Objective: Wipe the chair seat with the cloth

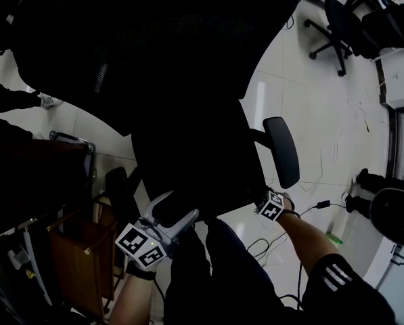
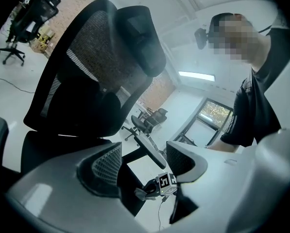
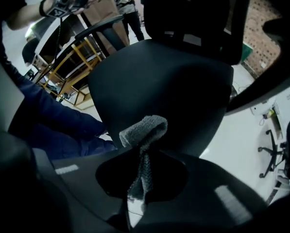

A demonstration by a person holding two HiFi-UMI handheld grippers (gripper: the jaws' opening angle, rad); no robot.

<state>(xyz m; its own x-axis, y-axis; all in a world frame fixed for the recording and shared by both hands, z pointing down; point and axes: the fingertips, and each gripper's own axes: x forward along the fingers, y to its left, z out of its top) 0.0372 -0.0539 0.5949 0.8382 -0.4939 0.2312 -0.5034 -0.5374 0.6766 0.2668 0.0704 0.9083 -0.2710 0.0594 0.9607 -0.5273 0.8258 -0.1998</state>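
The black office chair fills the head view, its seat (image 1: 188,154) at the centre and dark. In the right gripper view the seat (image 3: 169,86) lies just ahead, and my right gripper (image 3: 142,152) is shut on a grey cloth (image 3: 145,129) whose folded end sticks up at the seat's near edge. From the head camera, the right gripper (image 1: 268,205) sits at the seat's near right corner, its jaws hidden. My left gripper (image 1: 174,212) hovers at the seat's near left edge. Its jaws stand wide open with nothing between them (image 2: 144,154).
The chair's right armrest (image 1: 283,151) juts out beside my right gripper. Wooden furniture (image 1: 80,256) stands at the lower left. Other office chairs (image 1: 337,26) stand at the far right. Cables (image 1: 310,208) lie on the white floor.
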